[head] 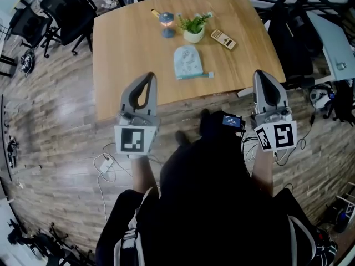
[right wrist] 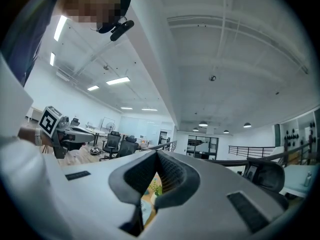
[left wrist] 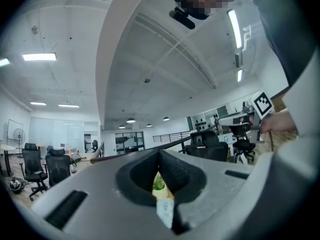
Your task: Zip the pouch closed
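Note:
A light blue pouch (head: 187,60) lies flat on the wooden table (head: 127,49), its teal zip edge (head: 195,76) towards me. Both grippers hover short of it by the table's near edge, apart from the pouch. The left gripper (head: 150,76) is shut with nothing in it, left of the pouch. Equally shut and holding nothing, the right gripper (head: 260,72) sits to the pouch's right. In the left gripper view the jaws (left wrist: 160,153) meet at the tip, and the pouch (left wrist: 165,211) shows through the gap below. The right gripper (right wrist: 157,154) view shows jaws also touching.
Behind the pouch stand a potted plant (head: 194,29), a small blue lamp (head: 166,24) and a calculator (head: 223,39). Office chairs (head: 66,10) sit at the far left, a dark chair (head: 291,43) on the right. Cables and a power strip (head: 105,165) lie on the floor.

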A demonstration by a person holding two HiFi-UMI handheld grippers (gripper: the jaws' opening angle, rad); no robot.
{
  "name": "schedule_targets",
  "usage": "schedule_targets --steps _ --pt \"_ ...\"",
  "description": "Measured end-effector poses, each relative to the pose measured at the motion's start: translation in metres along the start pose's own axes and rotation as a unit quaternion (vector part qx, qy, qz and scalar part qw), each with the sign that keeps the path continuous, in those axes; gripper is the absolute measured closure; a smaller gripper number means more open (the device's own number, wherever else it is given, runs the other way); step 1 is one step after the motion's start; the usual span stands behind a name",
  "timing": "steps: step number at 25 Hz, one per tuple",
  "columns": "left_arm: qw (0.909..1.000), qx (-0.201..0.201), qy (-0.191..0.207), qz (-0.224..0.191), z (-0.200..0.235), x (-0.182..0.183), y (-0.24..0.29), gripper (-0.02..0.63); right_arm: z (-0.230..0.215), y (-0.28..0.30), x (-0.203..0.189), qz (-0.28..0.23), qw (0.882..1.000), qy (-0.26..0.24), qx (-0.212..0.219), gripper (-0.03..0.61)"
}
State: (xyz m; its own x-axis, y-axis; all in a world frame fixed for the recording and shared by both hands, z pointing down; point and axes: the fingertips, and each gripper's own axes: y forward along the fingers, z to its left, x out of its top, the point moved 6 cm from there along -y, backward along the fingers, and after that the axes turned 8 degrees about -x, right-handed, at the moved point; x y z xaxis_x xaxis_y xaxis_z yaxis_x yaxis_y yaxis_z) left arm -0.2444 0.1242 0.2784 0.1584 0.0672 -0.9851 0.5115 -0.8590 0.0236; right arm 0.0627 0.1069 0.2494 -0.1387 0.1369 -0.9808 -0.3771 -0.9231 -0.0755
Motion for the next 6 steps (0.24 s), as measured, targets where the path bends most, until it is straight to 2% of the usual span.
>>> schedule_targets --steps 6 --pt "0.9987 -0.027 0.029 0.032 -0.009 -0.0086 0.0058 0.614 -0.0048 -0.0032 -0.0024 0.012 0.999 0.0 -0.033 0.566"
